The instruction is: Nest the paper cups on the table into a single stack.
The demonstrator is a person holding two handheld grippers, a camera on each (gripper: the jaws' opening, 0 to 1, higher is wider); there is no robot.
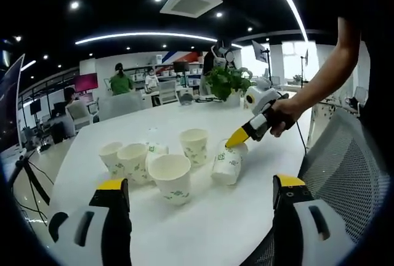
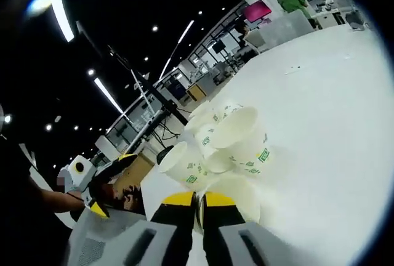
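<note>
Left gripper view: the left gripper [image 1: 203, 201] stands with its two yellow-tipped jaws spread wide apart over the near edge of the white table [image 1: 258, 217], released and touching nothing. Beyond the jaws, toward the middle of the table, the paper cups [image 1: 172, 161] stand in a loose cluster: three upright cups close together on the view's left, a larger-looking cup [image 1: 172, 178] tilted toward the camera in front of them, an upright cup [image 1: 194, 146] behind, and a leaning cup [image 1: 226, 164] on the view's right. The right gripper [image 1: 237, 138], held in a person's hand [image 1: 284, 116], meets the rim of that leaning cup with its yellow tip.

Right gripper view: the right gripper's jaws rise nearly together, with a thin white cup wall showing in the narrow slit between them; the claw is clenched on the rim of that leaning cup [image 2: 237, 198]. The other cups lie just beyond it, touching one another. A potted plant [image 1: 226, 82] stands at the table's far edge.
</note>
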